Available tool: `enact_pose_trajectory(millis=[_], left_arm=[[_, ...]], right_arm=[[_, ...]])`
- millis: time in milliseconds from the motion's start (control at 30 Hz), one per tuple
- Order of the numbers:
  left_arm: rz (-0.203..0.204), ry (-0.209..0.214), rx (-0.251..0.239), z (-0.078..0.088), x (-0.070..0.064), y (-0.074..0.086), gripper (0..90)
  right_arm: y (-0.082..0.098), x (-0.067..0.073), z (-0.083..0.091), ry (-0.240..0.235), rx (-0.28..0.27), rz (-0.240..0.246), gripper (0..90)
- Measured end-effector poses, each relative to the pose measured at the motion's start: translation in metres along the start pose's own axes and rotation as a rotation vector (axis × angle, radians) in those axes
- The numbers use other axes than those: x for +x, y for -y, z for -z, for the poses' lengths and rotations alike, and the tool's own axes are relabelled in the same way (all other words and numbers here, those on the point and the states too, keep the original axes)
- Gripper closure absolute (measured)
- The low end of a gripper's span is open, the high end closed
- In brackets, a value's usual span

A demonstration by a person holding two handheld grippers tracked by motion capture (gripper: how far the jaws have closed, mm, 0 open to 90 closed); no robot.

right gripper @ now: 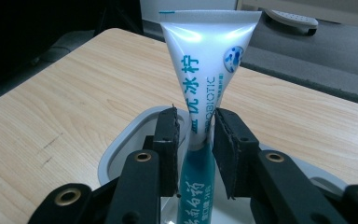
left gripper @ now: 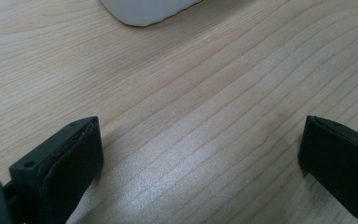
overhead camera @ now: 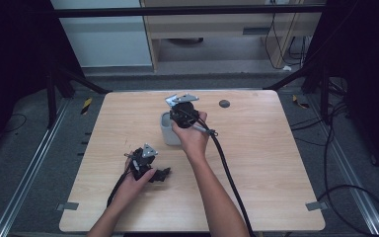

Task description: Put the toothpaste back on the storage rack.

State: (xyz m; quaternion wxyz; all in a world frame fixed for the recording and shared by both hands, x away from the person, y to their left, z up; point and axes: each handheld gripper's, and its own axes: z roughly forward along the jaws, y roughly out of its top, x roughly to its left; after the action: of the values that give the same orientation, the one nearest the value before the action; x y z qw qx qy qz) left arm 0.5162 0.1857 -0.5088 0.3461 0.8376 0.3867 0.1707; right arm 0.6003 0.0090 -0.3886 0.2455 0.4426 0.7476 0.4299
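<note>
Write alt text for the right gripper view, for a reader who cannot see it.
The right gripper has its two black jaws closed on a white and teal tube that stands upright, crimped end up, over a pale grey container. The container sits on a light wooden table, with grey floor beyond its far edge.

The right gripper (overhead camera: 183, 109) is held by the right hand (overhead camera: 192, 139) with the forearm stretched forward, and its jaws are closed from both sides on a toothpaste tube (right gripper: 207, 88) that stands upright between them. The left gripper (overhead camera: 145, 163) is held low by the left hand (overhead camera: 135, 182), nearer the person, with its jaws spread wide apart just above the table (left gripper: 177, 116) and nothing between them.
</note>
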Motion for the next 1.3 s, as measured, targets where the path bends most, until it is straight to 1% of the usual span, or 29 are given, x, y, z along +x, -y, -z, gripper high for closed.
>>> enact_pose_trajectory(millis=[100, 200, 533, 600, 767, 833, 933, 1067, 1200, 1300], left_arm=[[0.0, 0.0, 0.0, 0.0, 0.0, 0.0, 0.0], [0.0, 0.0, 0.0, 0.0, 0.0, 0.0, 0.0], [0.0, -0.001, 0.0, 0.0, 0.0, 0.0, 0.0], [0.0, 0.0, 0.0, 0.0, 0.0, 0.0, 0.0], [-0.001, -0.001, 0.001, 0.0, 0.0, 0.0, 0.0], [-0.001, -0.001, 0.001, 0.0, 0.0, 0.0, 0.0], [-0.001, -0.001, 0.001, 0.0, 0.0, 0.0, 0.0], [0.002, -0.001, 0.0, 0.0, 0.0, 0.0, 0.0], [0.003, -0.001, 0.0, 0.0, 0.0, 0.0, 0.0], [0.003, -0.001, 0.0, 0.0, 0.0, 0.0, 0.0]], right_arm=[[-0.001, 0.0, 0.004, 0.003, 0.002, 0.018, 68.5], [-0.001, -0.001, 0.008, 0.005, 0.006, 0.026, 67.1], [0.001, -0.005, 0.023, 0.006, 0.033, 0.039, 56.4], [0.0, -0.007, 0.026, 0.008, 0.04, 0.04, 52.6], [0.001, -0.012, 0.033, 0.006, 0.051, 0.041, 47.0], [0.002, -0.014, 0.035, 0.003, 0.071, 0.042, 44.6], [0.004, -0.017, 0.04, 0.003, 0.089, 0.062, 42.2], [0.005, -0.022, 0.048, -0.006, 0.086, 0.057, 38.0], [0.005, -0.029, 0.051, -0.02, 0.099, 0.065, 32.6], [0.006, -0.033, 0.054, -0.017, 0.103, 0.074, 28.6]])
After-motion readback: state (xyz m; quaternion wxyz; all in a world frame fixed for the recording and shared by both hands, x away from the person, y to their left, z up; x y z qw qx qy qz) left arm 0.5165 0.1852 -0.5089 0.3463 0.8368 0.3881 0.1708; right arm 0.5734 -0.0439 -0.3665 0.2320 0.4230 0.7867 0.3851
